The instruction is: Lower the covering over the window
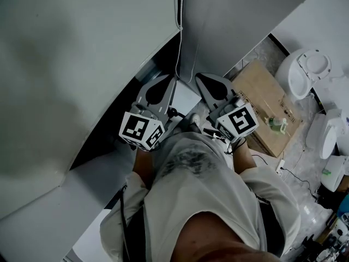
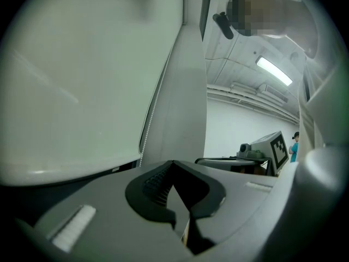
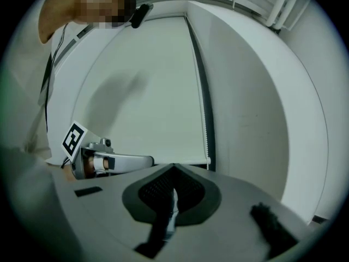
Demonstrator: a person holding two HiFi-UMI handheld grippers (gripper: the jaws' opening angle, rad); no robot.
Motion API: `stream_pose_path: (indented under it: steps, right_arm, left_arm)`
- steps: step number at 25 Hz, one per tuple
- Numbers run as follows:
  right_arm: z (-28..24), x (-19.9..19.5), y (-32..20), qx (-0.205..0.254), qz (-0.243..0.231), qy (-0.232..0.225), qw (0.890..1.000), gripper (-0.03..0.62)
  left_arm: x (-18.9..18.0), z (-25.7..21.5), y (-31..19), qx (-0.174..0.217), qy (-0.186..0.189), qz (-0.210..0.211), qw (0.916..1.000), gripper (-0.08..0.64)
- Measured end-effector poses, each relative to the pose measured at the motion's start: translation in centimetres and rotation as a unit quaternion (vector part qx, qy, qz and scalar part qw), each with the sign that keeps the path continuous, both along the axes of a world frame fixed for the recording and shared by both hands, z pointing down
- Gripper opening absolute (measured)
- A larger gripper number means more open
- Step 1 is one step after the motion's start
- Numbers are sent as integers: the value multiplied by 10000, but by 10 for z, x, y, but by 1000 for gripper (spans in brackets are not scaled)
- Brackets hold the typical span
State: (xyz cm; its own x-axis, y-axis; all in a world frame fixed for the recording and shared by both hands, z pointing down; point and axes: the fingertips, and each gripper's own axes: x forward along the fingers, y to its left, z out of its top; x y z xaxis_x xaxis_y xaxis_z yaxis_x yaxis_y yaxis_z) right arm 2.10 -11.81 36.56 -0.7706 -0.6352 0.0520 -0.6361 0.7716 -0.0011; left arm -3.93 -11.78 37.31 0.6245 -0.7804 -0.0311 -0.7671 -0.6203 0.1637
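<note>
- Ahead of both tools hangs the roller blind (image 1: 82,64), a pale sheet that fills most of the space in front of the jaws. Under its bottom edge, on the left gripper's (image 1: 166,82) outer side, runs a dark strip (image 1: 101,138).
- The left gripper is clenched. In its own view the two dark pads meet tip to tip, and nothing shows between them.
- The right gripper (image 1: 203,78) also has its jaws pressed together. A thin pale sliver shows in the seam between the pads, and I cannot tell what it is.
- The bead chain (image 1: 179,31) hangs straight down along the blind's side edge.
  - It lies ahead of the left gripper's tips and slightly to the left of where they point.
  - It lies ahead of the right gripper's tips and slightly to their right.
  - In each gripper view its lower end drops out of sight behind the tool's body, so no touch can be confirmed.
- The two grippers are held side by side and near each other. Their noses angle inward toward the chain, which hangs between and beyond them.
- Each gripper carries its marker cube at the rear, toward the person. The left cube (image 1: 140,131) and the right cube (image 1: 238,121) sit just above the person's pale shirt (image 1: 202,184).
- A plain grey wall (image 1: 234,26) stands ahead of the right gripper on its outer side.
- Lower down on that same side, a cardboard box (image 1: 262,89) lies on the floor.
</note>
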Motion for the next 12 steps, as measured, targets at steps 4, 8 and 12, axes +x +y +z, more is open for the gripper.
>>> stream_pose_path:
  steps: [4,8,12]
  right_arm:
    - [-3,0,-3,15,-20,6,10000,15]
    - [-2,-2,-4,0,-1,68,10000,15]
    - [-2,-8,-5,52,-6,143,9999,15]
  left_arm:
    - [0,-3,-3,-27,7,15,10000,6]
    - [-1,-2,-5,-38,24,35,10000,6]
    - [-5,-2,-5,-29,24,59,10000,6]
